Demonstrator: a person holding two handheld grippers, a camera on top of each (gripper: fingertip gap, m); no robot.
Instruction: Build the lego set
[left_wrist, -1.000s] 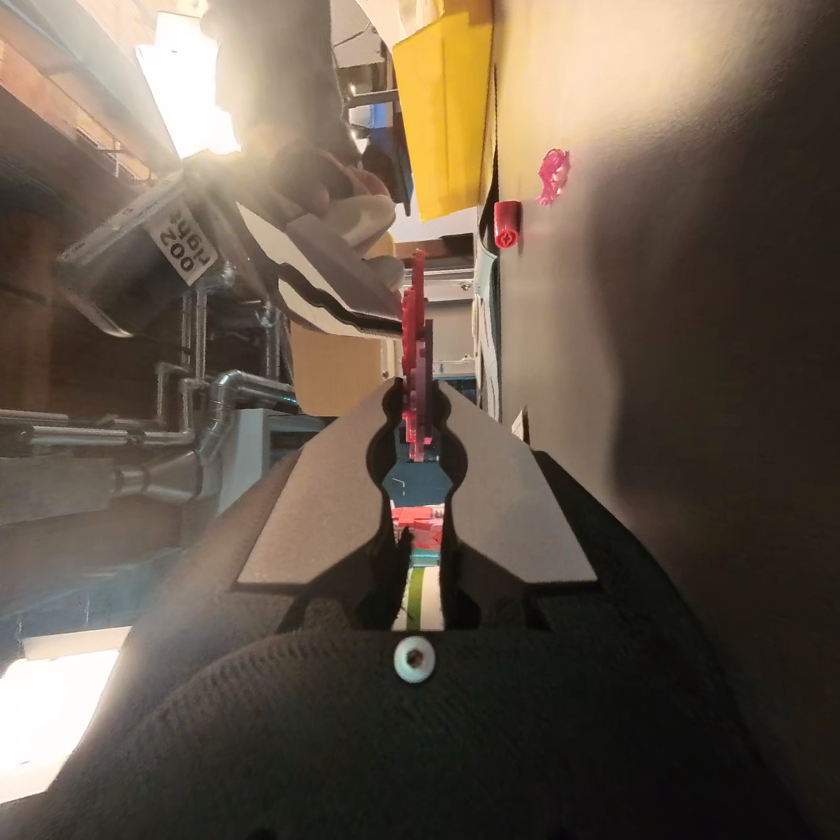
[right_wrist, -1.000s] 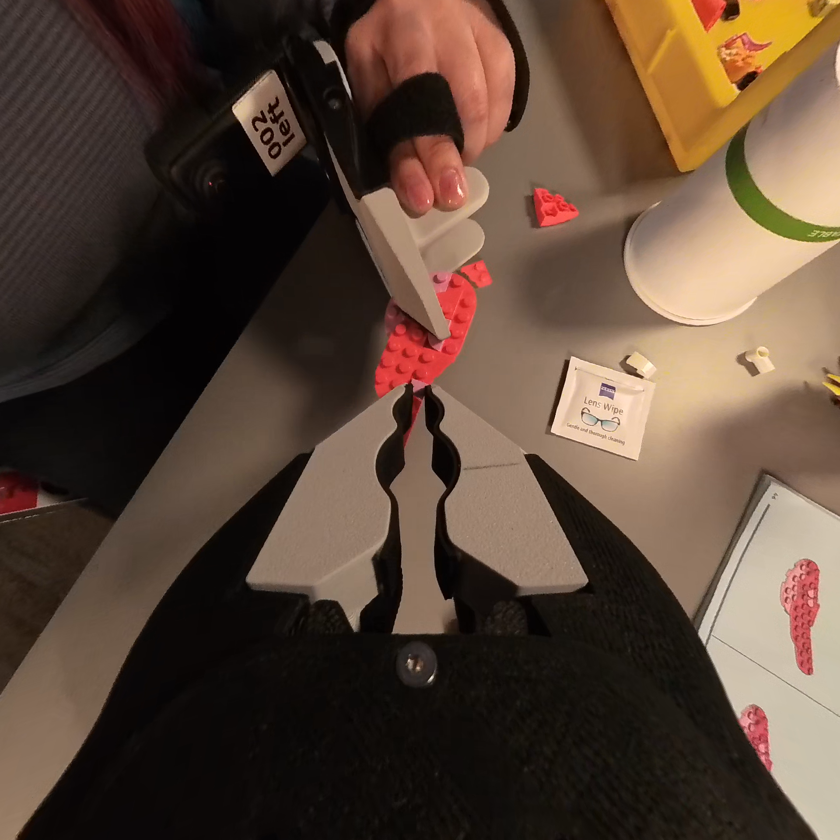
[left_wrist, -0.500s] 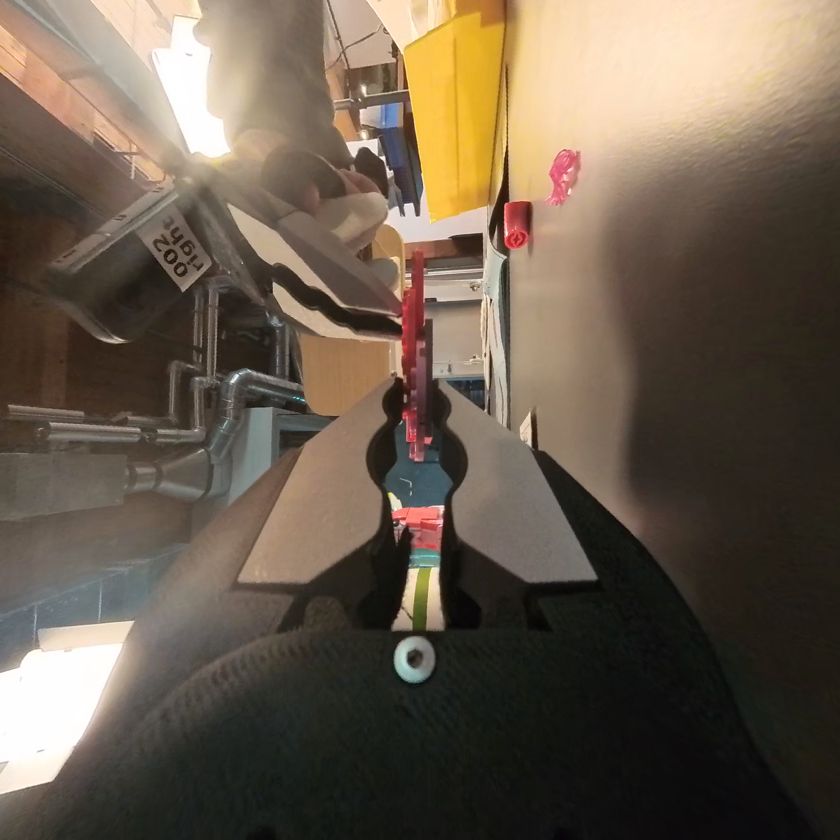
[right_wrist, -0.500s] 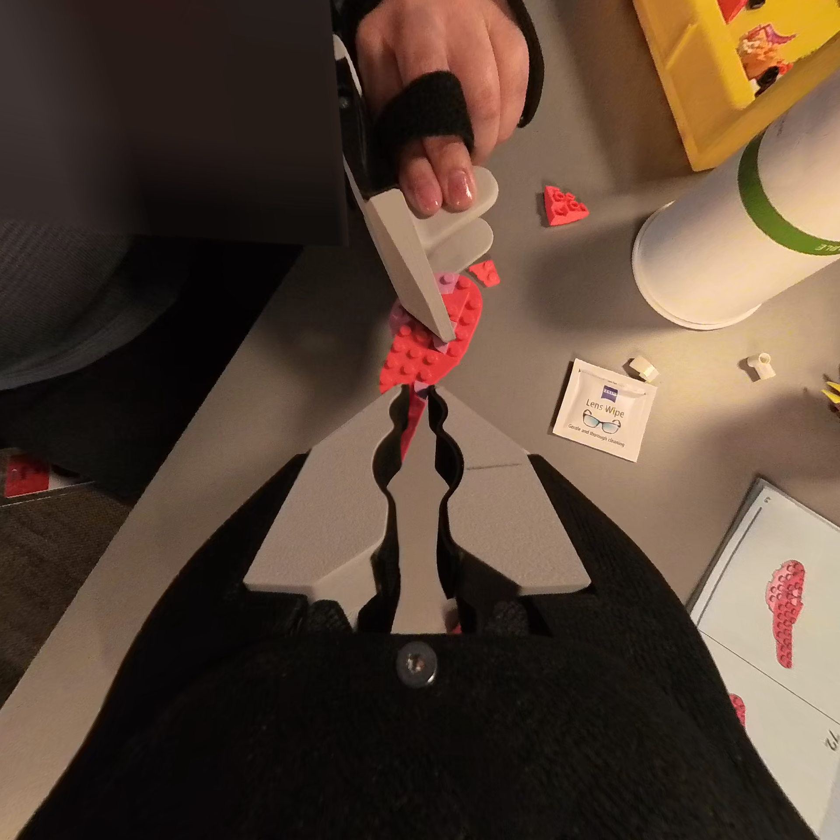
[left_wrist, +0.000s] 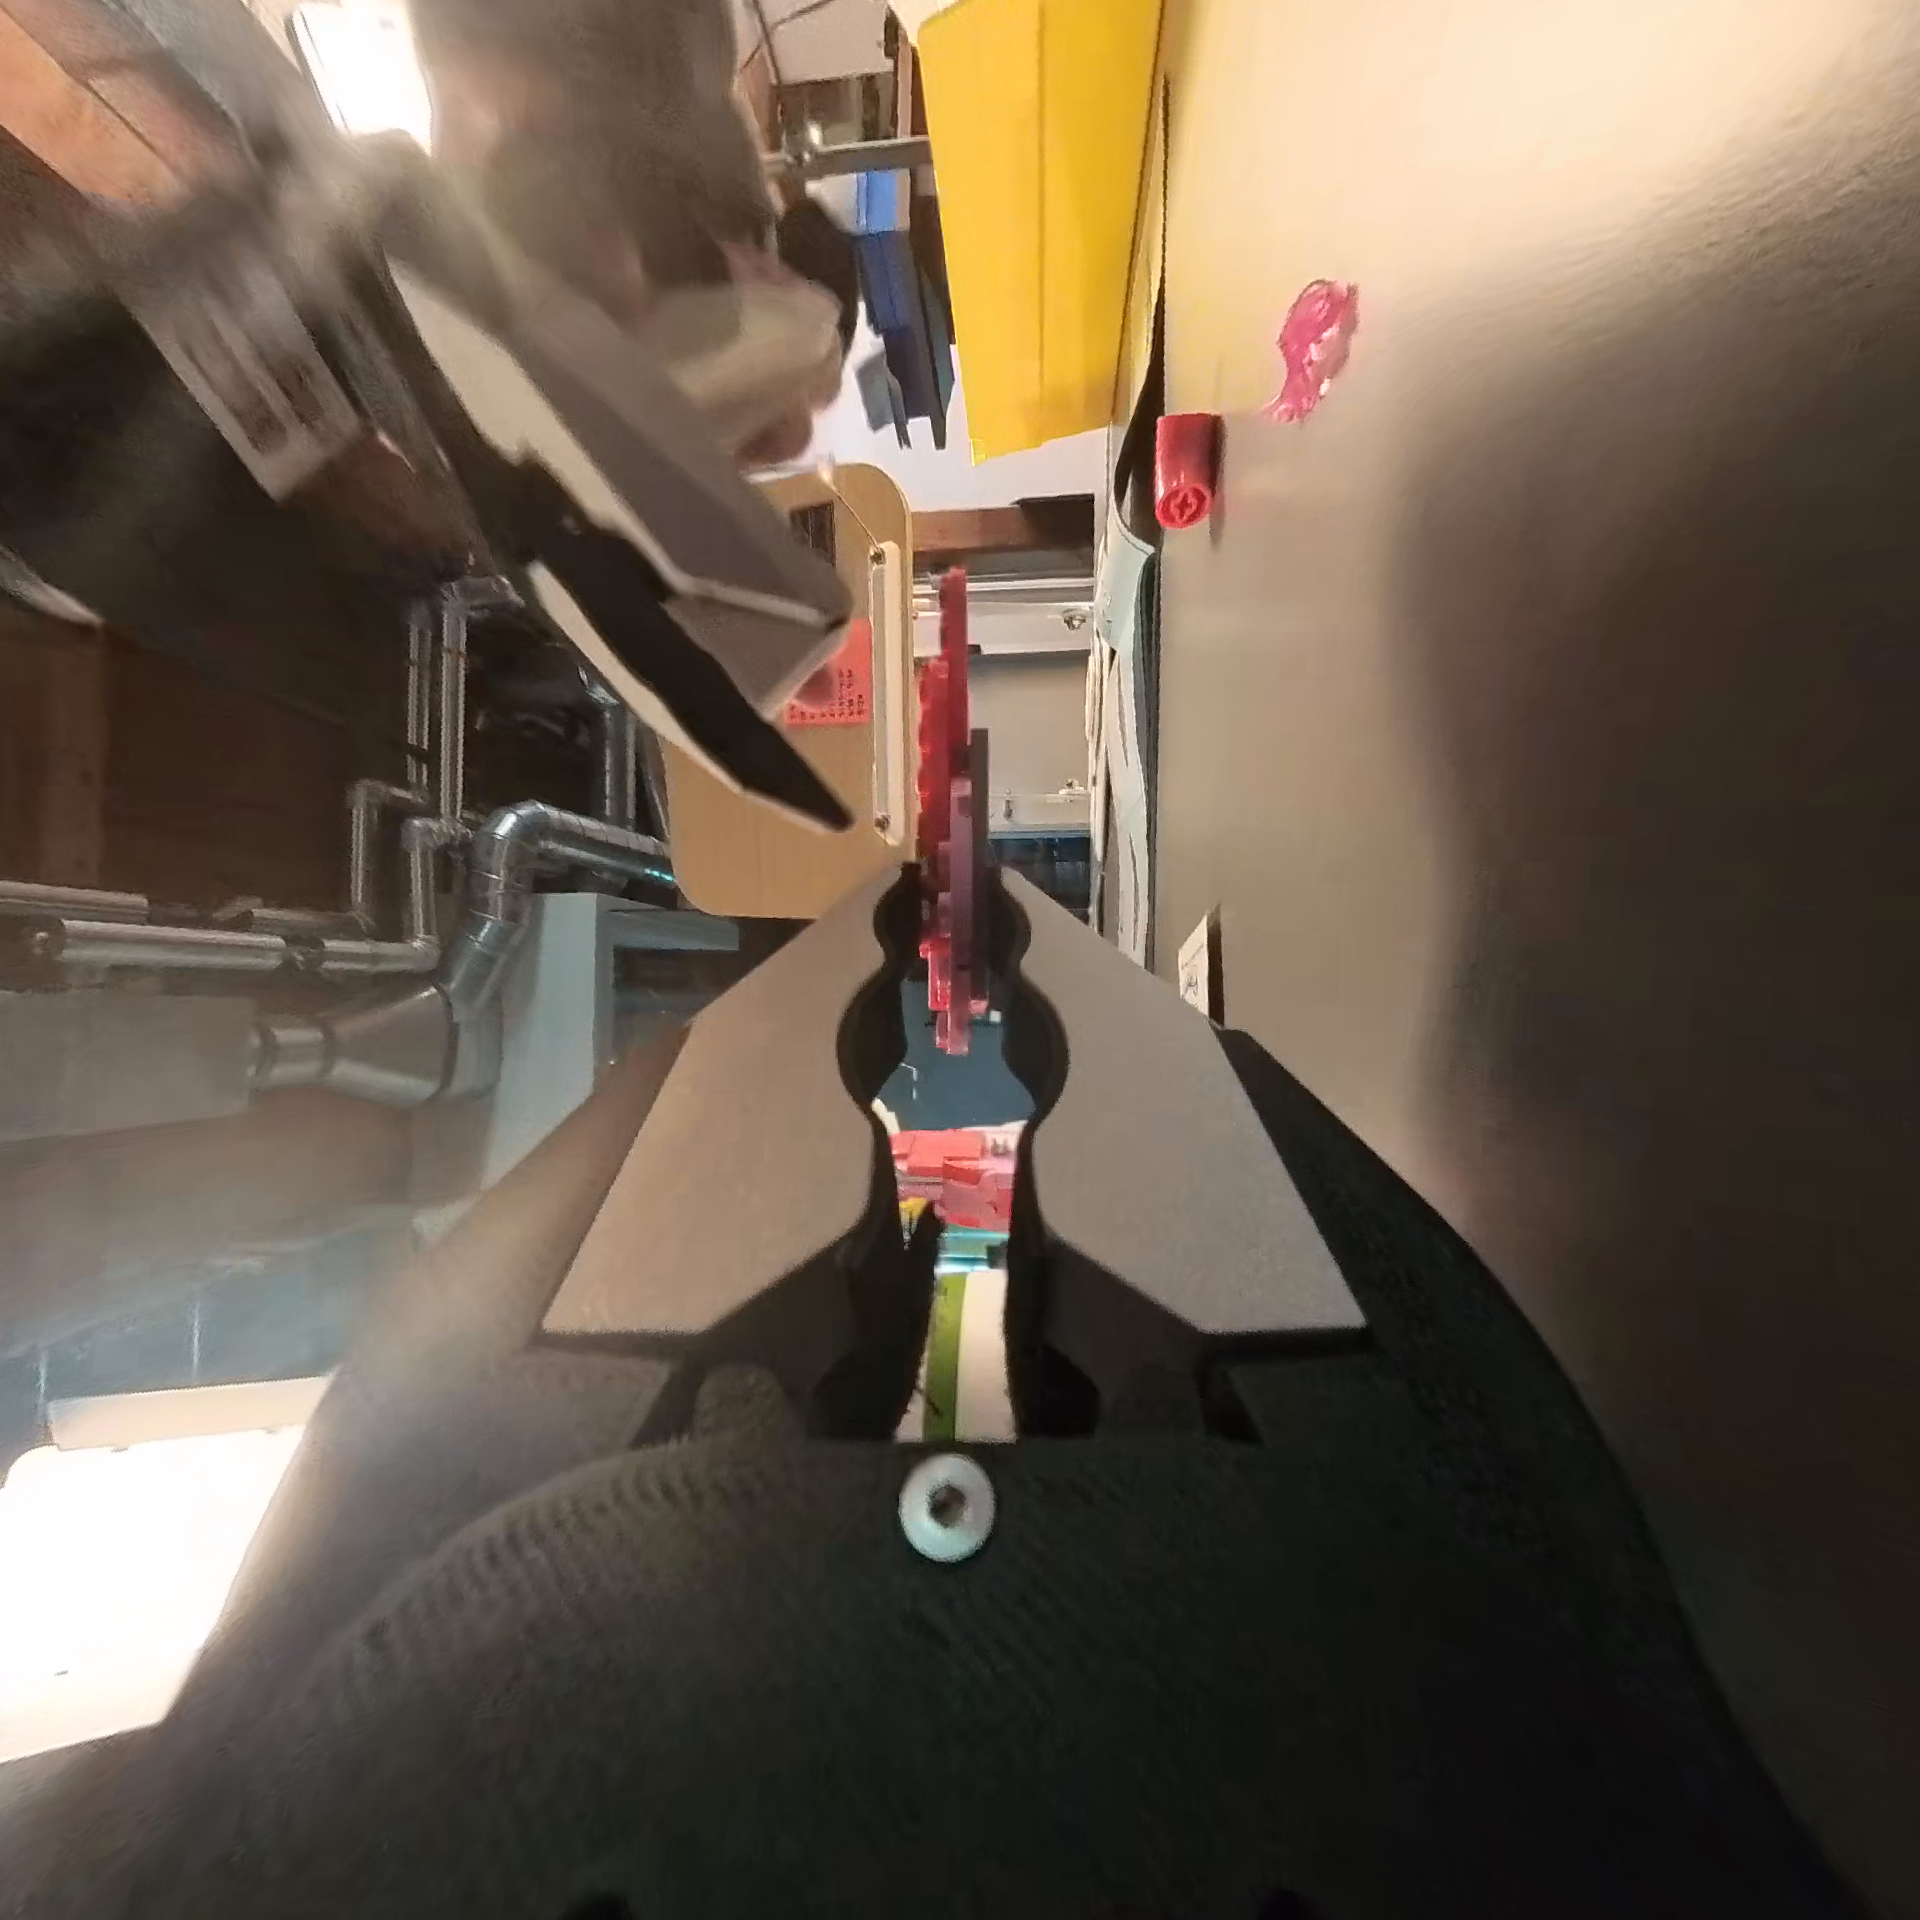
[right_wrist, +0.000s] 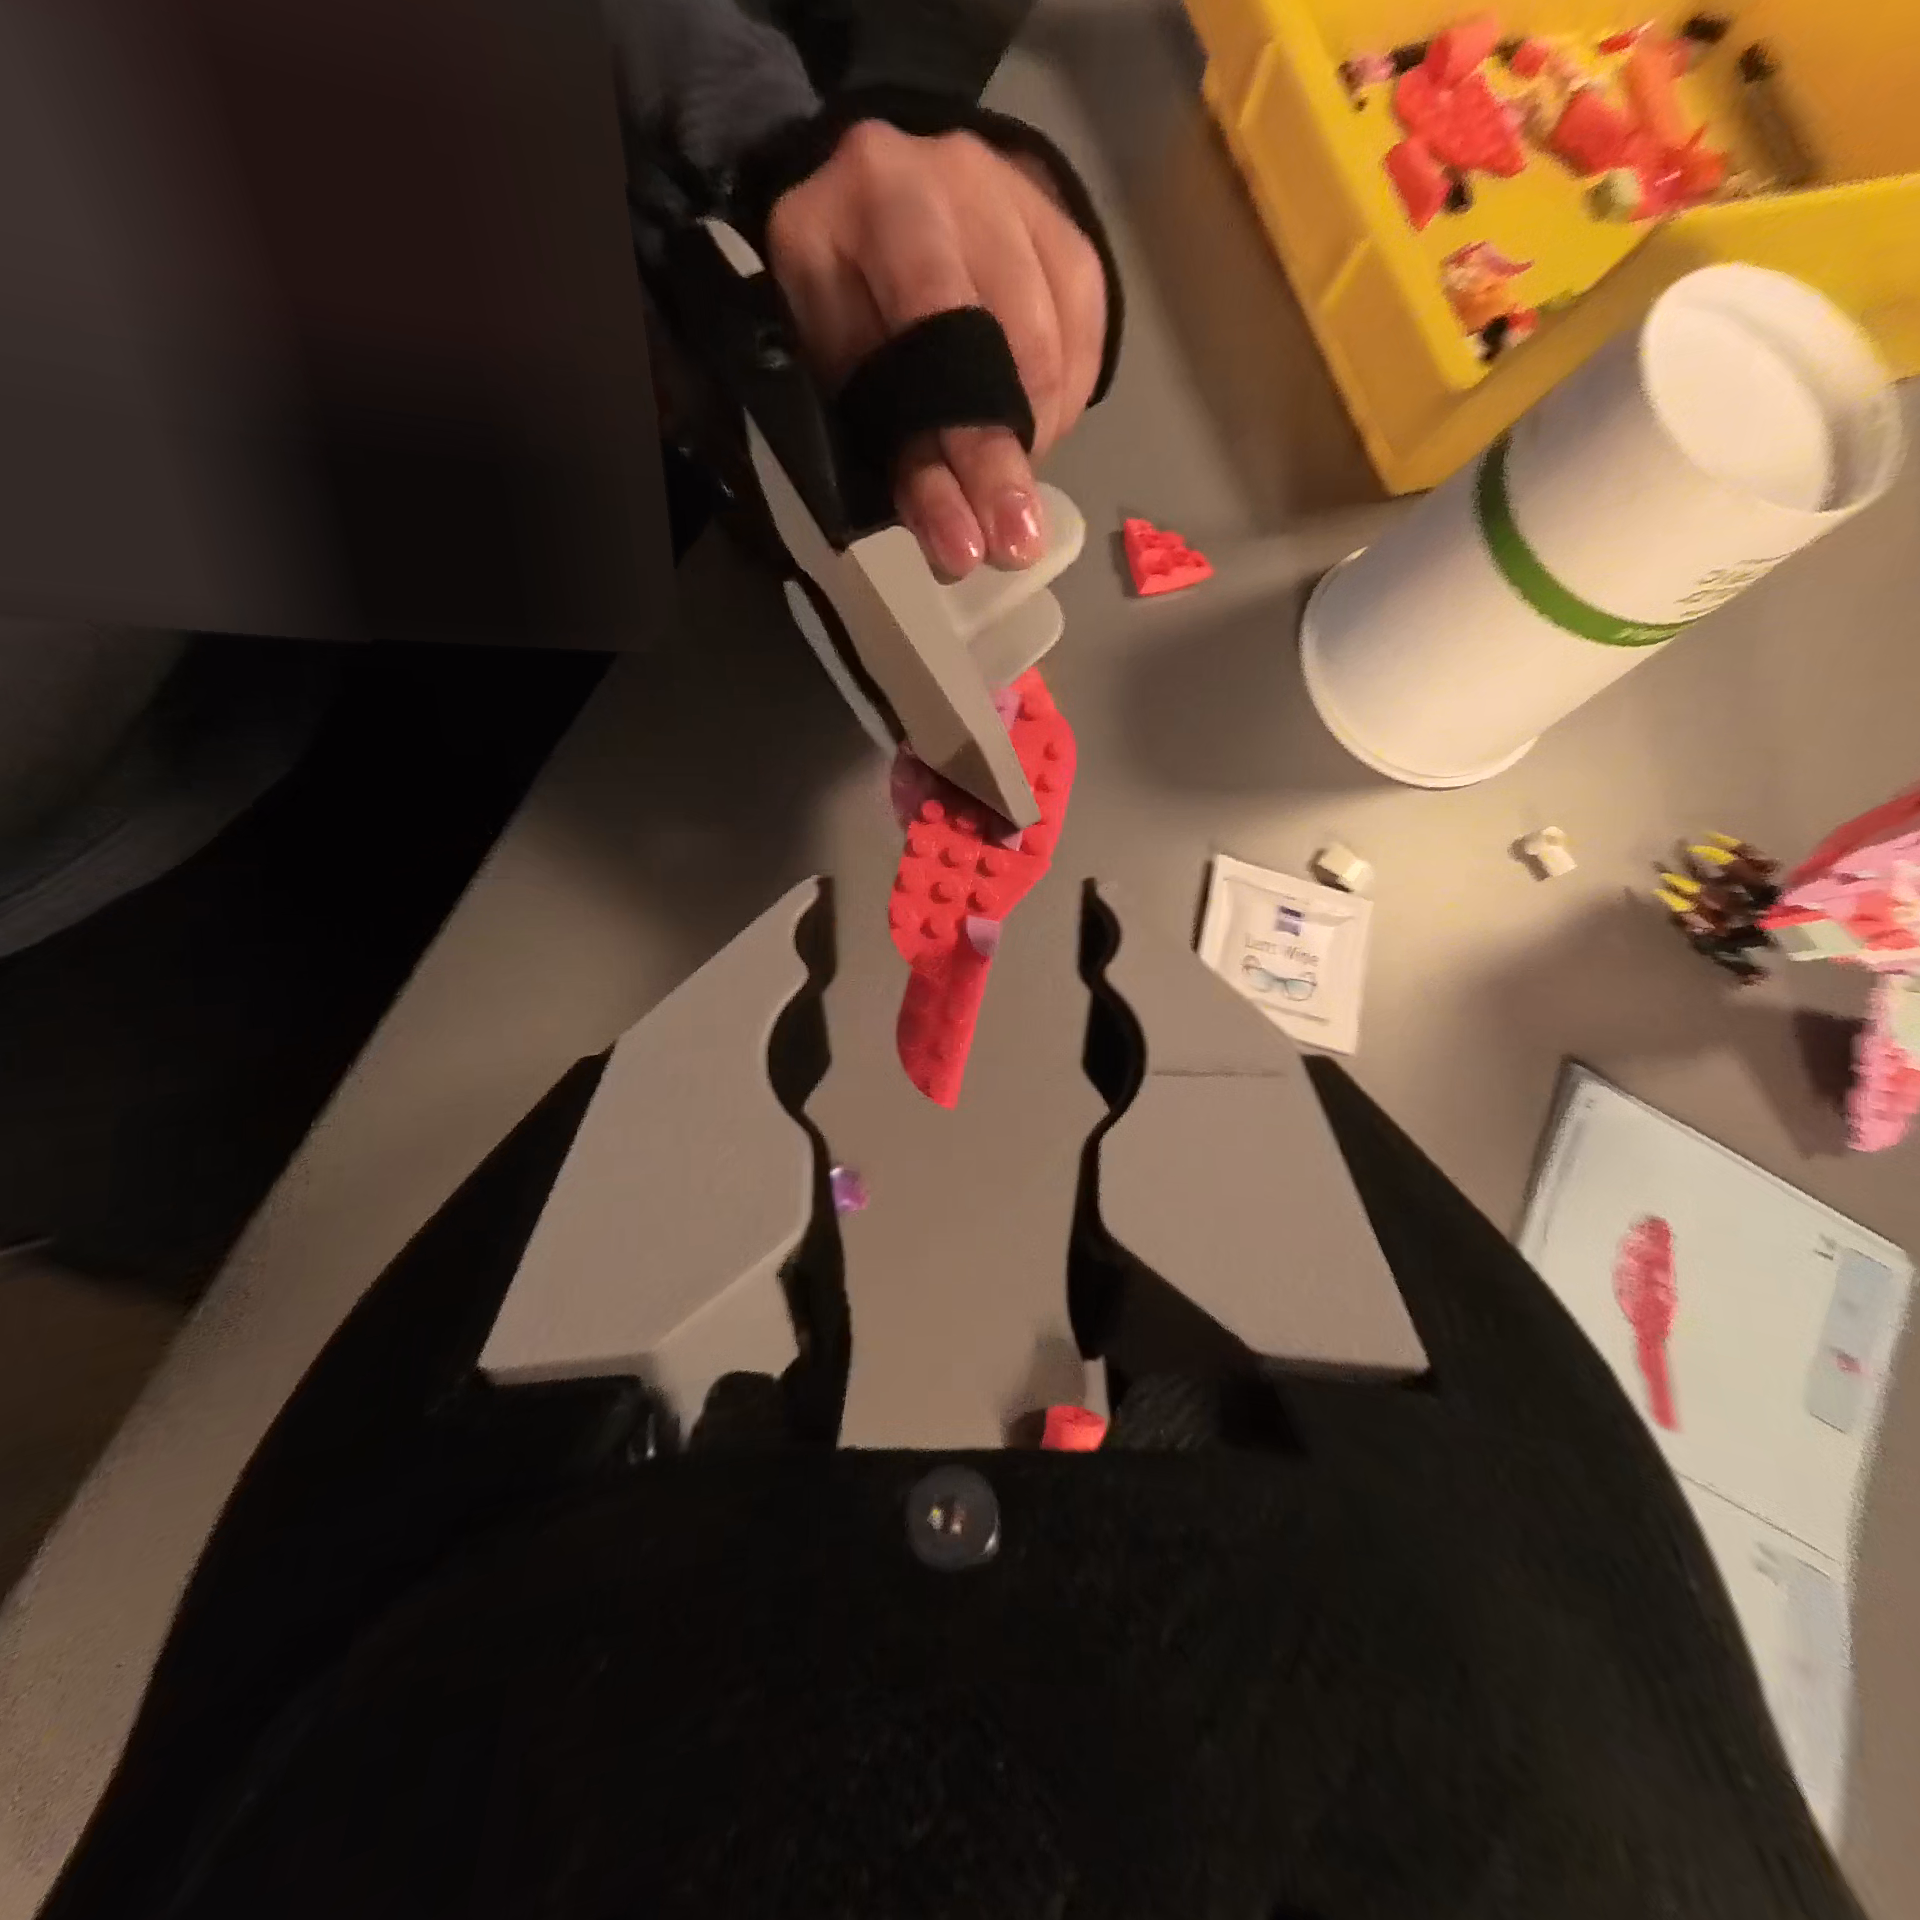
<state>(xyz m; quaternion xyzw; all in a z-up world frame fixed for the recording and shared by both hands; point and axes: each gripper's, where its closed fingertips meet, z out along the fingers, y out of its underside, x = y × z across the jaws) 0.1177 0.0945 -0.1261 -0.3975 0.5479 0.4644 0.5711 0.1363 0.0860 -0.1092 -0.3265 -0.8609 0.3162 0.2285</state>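
My left gripper (left_wrist: 961, 883) is shut on a flat red and pink lego wing (left_wrist: 951, 821), which I see edge-on between its fingers. In the right wrist view the same gripper (right_wrist: 935, 717) holds the wing (right_wrist: 966, 904) by its wide end above the grey table (right_wrist: 623, 935). My right gripper (right_wrist: 954, 888) is open. The wing's narrow tail reaches in between its fingers, and neither pad touches it. In the left wrist view the right gripper (left_wrist: 727, 675) is blurred at the upper left, jaws apart, just clear of the wing.
A yellow parts bin (right_wrist: 1455, 260) and a white cup with a green band (right_wrist: 1610, 520) stand at the right. A red wedge plate (right_wrist: 1164, 556), a wipe packet (right_wrist: 1283, 961), small white pieces (right_wrist: 1340, 862), a purple bit (right_wrist: 847, 1190), a pink model (right_wrist: 1860, 935) and the instruction booklet (right_wrist: 1714, 1351) lie around. The grippers are tip to tip, or close to it.
My right gripper was shut on the wing's narrow tail; it has opened wide, let go and drawn back a little. My left gripper keeps its hold on the wing.
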